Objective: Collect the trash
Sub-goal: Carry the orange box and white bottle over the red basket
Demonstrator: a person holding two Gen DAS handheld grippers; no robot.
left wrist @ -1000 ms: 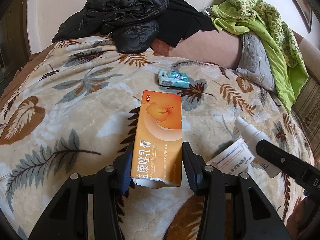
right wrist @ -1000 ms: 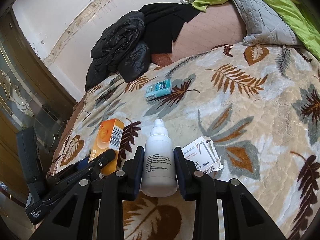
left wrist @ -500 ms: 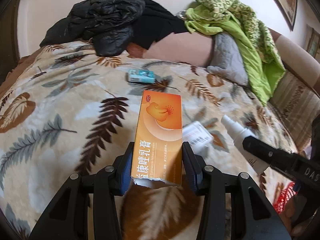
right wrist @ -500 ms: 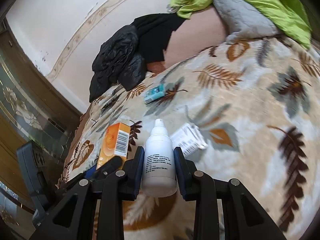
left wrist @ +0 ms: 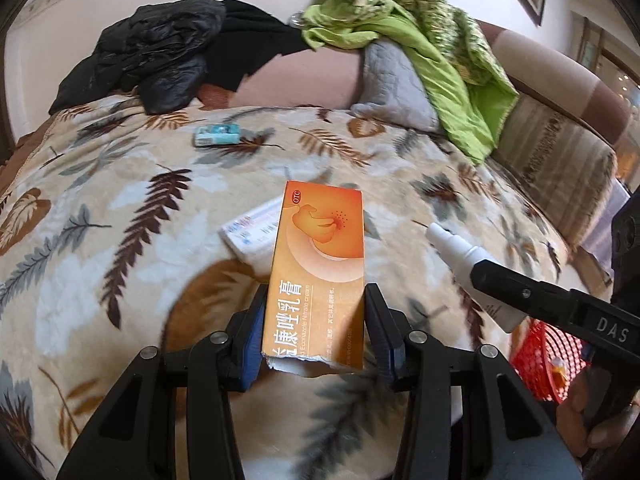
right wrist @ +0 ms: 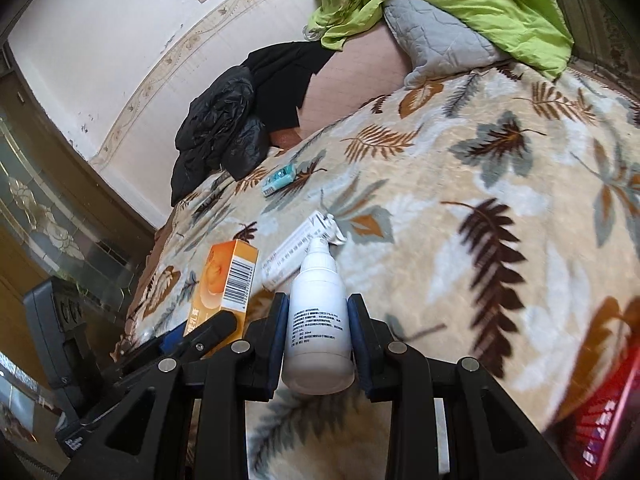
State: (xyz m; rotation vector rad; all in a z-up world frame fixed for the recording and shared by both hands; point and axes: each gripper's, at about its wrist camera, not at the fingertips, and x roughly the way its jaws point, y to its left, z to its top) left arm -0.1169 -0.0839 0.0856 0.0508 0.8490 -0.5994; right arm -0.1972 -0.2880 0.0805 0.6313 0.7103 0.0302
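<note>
left gripper (left wrist: 314,334): jaws pinching the orange box (left wrist: 320,276) by its long sides, torn end nearest the cam, box held above the blanket (left wrist: 100,200)
right gripper (right wrist: 316,340): jaws clamped on the white bottle (right wrist: 317,320) at its body, nozzle pointing away — held clear of the bed
red basket (left wrist: 548,356): low right in the left view, partly behind the right gripper; only its edge shows in the right view
person's hand (left wrist: 588,420): bottom right corner, wrapped round the right gripper's handle
white carton (right wrist: 298,250): lying flat on the blanket just beyond both held items, one end flap open; in the left view partly hidden behind the orange box
teal pack (left wrist: 216,135): further up the blanket, lying flat, well apart from the carton
black jacket (left wrist: 156,52): heaped at the far edge of the bed w/ dark cloth beside it
grey pillow (left wrist: 394,80): far right, green cover (left wrist: 432,40) draped over it
wall (right wrist: 120,40): behind the bed, patterned border strip — light switches up top in the right view
</note>
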